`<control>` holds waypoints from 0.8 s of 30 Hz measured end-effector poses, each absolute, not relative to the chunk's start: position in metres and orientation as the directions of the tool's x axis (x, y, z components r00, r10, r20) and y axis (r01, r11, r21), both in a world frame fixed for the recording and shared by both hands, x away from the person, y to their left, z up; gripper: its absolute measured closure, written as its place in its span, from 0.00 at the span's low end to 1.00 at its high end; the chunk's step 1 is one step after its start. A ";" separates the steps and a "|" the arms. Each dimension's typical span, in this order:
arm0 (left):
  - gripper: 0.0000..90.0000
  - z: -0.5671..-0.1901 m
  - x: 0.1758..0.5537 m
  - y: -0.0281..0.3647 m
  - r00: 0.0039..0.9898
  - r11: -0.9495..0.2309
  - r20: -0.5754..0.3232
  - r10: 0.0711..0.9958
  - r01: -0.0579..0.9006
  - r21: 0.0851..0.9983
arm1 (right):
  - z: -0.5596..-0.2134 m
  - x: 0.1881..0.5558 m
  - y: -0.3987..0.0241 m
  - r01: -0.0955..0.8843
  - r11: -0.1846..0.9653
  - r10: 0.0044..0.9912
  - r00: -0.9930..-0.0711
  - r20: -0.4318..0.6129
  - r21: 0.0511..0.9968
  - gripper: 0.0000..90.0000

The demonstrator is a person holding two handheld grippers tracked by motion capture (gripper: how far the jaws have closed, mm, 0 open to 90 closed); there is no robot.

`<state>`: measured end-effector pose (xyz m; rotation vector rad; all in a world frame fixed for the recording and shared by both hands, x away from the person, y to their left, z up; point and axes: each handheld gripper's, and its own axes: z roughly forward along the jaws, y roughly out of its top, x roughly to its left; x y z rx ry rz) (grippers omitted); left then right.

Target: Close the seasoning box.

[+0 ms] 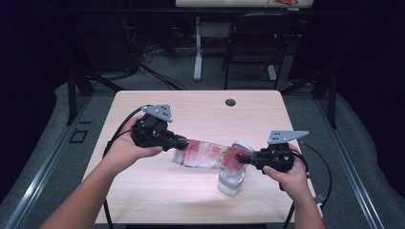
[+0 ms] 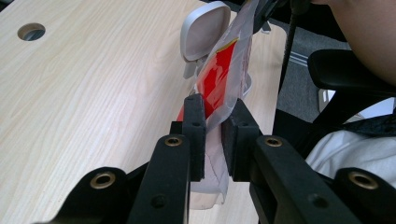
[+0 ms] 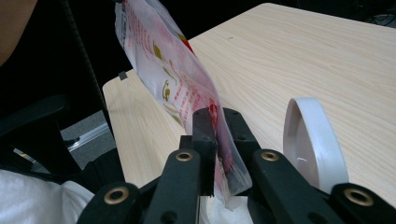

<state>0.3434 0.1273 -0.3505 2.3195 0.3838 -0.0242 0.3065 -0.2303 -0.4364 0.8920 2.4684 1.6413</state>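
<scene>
Red-printed plastic pouch (image 1: pixel 205 153) hung level over the bench (image 1: pixel 143 200), left gripper (image 1: pixel 184 142) and right gripper (image 1: pixel 241 159) each pinching one end above the open white flip-lid container (image 1: pixel 231 180); emptying apparently not begun.

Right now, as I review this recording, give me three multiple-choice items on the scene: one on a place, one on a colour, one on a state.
1. Where is the white container?
A. On the table, below the end of the pouch held by the right tool
B. Beside the table's cable hole
C. On the floor

2. What colour is most of the pouch's print?
A. Blue
B. Red
C. Green

3. How is the container's lid?
A. Shut
B. Lying loose on the table
C. Flipped open, standing up

Answers:
1 A: the high view shows it under that end.
2 B: red print shows through the clear film in all views.
3 C: both gripper views show the lid raised.
</scene>
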 end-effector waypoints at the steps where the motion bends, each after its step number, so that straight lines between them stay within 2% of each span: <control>1: 0.90 -0.351 0.343 0.128 0.954 -0.655 -0.132 0.269 0.282 0.701 | -0.437 0.307 -0.230 0.434 0.271 0.487 -0.832 0.267 0.859 0.93; 17: 0.89 -0.360 0.346 0.141 0.945 -0.630 -0.159 0.287 0.311 0.711 | -0.441 0.308 -0.229 0.430 0.297 0.478 -0.840 0.257 0.852 0.92; 19: 0.89 -0.361 0.345 0.142 0.941 -0.641 -0.140 0.308 0.314 0.701 | -0.442 0.308 -0.228 0.431 0.303 0.483 -0.838 0.253 0.850 0.91; 23: 0.89 -0.366 0.347 0.146 0.936 -0.621 -0.173 0.306 0.334 0.709 | -0.446 0.309 -0.228 0.437 0.314 0.483 -0.838 0.255 0.843 0.91; 24: 0.89 -0.366 0.347 0.147 0.935 -0.630 -0.154 0.321 0.332 0.702 | -0.446 0.309 -0.227 0.440 0.318 0.481 -0.838 0.256 0.840 0.91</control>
